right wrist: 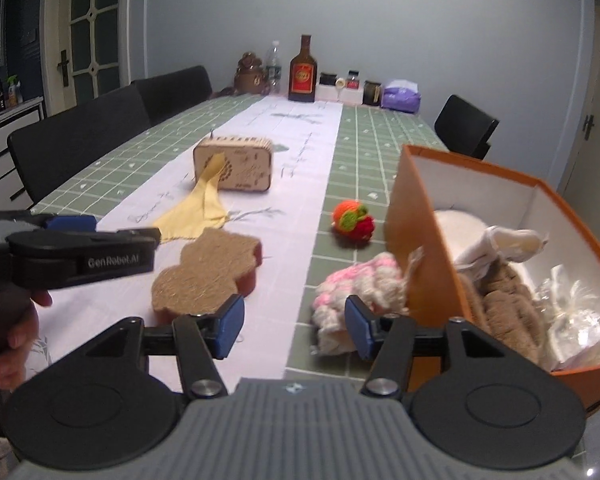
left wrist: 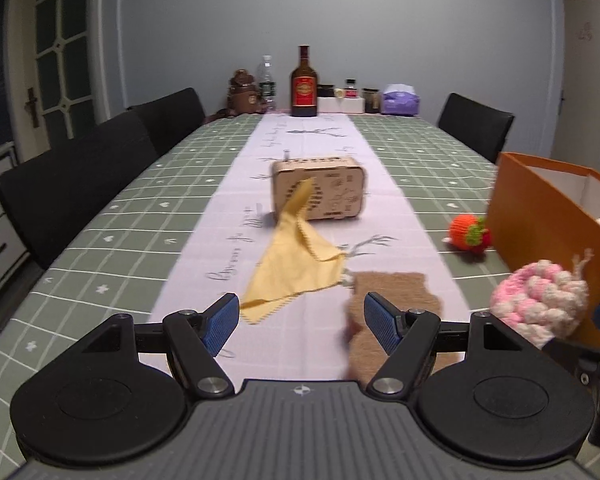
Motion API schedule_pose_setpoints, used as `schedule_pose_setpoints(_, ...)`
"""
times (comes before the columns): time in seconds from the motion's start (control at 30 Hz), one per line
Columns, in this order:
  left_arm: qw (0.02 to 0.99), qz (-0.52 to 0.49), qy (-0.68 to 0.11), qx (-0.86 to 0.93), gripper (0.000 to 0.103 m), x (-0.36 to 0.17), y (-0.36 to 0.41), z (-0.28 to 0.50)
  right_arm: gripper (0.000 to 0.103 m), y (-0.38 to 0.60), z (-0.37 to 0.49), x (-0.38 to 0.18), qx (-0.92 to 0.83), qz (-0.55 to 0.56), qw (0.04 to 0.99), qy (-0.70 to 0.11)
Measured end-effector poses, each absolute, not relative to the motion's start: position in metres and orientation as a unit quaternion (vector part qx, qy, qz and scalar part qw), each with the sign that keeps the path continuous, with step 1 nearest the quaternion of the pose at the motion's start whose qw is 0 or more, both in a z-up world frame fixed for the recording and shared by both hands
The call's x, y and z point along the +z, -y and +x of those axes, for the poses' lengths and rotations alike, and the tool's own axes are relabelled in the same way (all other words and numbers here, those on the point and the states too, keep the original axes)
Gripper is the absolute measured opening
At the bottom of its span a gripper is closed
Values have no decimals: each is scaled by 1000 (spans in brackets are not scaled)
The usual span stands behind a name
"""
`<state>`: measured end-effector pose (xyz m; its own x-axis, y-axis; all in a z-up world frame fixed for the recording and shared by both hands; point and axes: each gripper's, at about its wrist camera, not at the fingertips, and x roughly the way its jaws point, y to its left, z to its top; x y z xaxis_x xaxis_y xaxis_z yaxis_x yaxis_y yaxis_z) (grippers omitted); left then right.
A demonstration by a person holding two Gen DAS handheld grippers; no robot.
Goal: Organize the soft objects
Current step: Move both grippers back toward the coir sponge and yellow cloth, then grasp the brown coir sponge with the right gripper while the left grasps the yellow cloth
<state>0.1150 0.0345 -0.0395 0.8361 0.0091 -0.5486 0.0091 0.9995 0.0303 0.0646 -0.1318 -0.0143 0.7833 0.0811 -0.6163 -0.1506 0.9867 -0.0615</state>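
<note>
My left gripper point(left wrist: 300, 316) is open over the white runner with nothing between its fingers. A yellow cloth point(left wrist: 296, 264) lies just ahead to its left, and a brown bear-shaped sponge point(left wrist: 396, 296) just ahead to its right. My right gripper point(right wrist: 294, 316) is also open and empty. A pink-and-white crochet piece point(right wrist: 360, 284) lies just past its right finger, against the orange box point(right wrist: 416, 216). An orange-and-red knitted toy point(right wrist: 354, 222) sits farther along the table. The box holds white and brown soft items point(right wrist: 500, 296).
A wooden radio-like box point(left wrist: 320, 188) stands on the runner with the yellow cloth's corner draped up it. A bottle point(left wrist: 304, 84), jars and a tissue pack line the far end. Black chairs point(left wrist: 80, 184) flank the table. A person's hand point(right wrist: 8, 340) holds the left gripper.
</note>
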Motion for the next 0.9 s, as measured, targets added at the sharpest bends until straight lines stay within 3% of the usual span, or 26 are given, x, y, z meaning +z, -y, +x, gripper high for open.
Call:
schedule_pose_setpoints(0.03,958,15,-286,7,84,-40,-39,116,72,128,68,-17,64,-52,942,-326)
schedule_pose_setpoints(0.07,958,12,-286,12,84,-40,-44,118,76,126,70,-19,69,-47,941,-327)
schedule_pose_setpoints(0.23,956,-21,-291,25,86,-45,-67,128,82,105,87,-31,86,-31,935,-342)
schedule_pose_setpoints(0.63,953,-33,-300,4,86,-59,-83,159,86,56,133,-59,101,-44,924,-365)
schedule_pose_setpoints(0.9,949,-5,-315,-3,86,-71,-80,180,81,49,163,-71,83,-69,919,-380)
